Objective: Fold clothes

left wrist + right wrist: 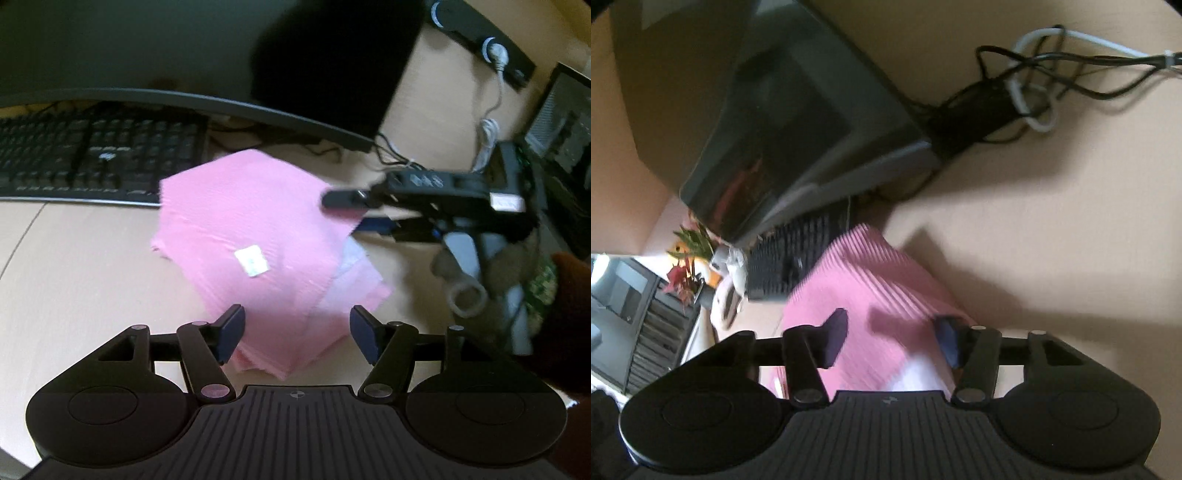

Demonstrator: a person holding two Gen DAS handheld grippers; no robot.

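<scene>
The pink cloth [236, 236] lies folded on the light wooden tabletop [74, 266], just in front of the black keyboard [92, 155]. In the left wrist view it sits cornerwise, one corner toward the camera and the opposite one toward the keyboard, so its long axis runs from the near edge away to the back. A small white label [252, 261] shows on its upper face, and paler layers peek out along its right edge.

The left hand-held gripper [295, 328] hovers over the near corner, fingers spread apart, nothing between them. The right hand-held gripper [345, 201] reaches in from the right over the cloth's far right corner; in its own view its fingers [834, 338] stand apart with cloth beneath them.

A dark monitor [147, 48] rises behind the keyboard, with cables [1027, 81] tangled beyond.
</scene>
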